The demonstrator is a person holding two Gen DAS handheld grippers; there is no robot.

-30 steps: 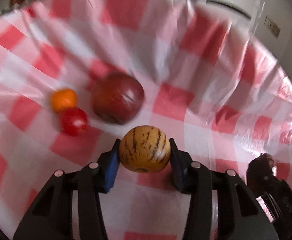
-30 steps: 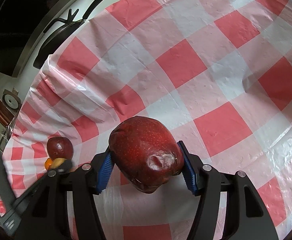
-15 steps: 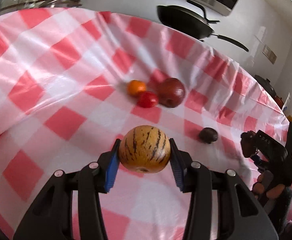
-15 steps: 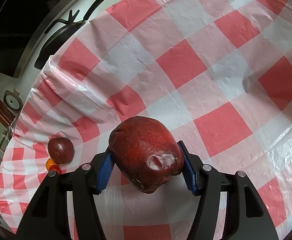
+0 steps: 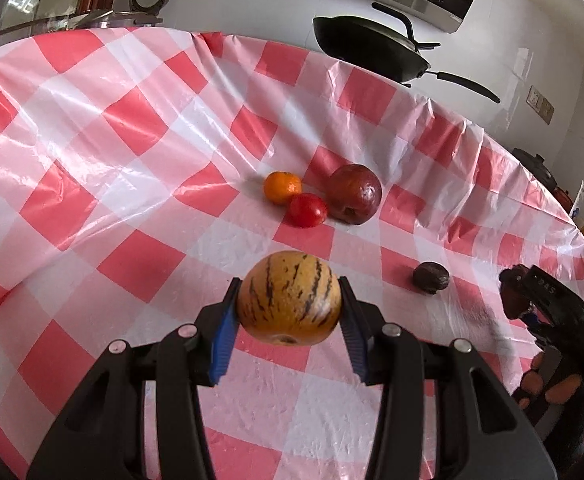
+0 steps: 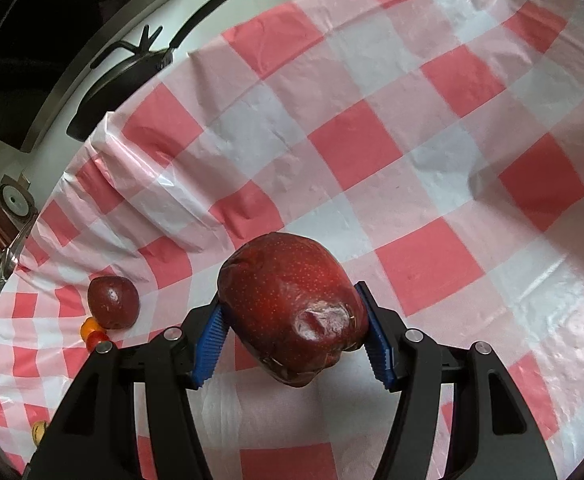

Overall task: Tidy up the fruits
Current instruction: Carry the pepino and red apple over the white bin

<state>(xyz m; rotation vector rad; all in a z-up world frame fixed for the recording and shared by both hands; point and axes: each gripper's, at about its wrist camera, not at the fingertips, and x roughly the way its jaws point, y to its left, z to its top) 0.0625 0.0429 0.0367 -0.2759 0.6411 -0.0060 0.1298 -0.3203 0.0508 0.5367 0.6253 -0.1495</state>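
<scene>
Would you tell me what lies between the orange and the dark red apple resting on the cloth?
A small red tomato, slightly nearer the camera, sits between the orange and apple in the left wrist view.

Quick count: two big red apples (image 6: 292, 308) (image 5: 355, 199), one orange (image 5: 282, 187), one tomato (image 5: 308, 210), one striped yellow melon-looking fruit (image 5: 289, 298), one small dark fruit (image 5: 431, 277). So six fruits total, plus two grippers (image 5: 289, 320) (image 6: 292, 336) and one black pan (image 5: 372, 54).

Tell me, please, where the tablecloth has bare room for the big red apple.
Free: the wide checked tablecloth ahead of the big red apple, and the stretch left of the orange. Crowded: orange, tomato and small apple huddle together; a dark fruit lies nearby.
</scene>
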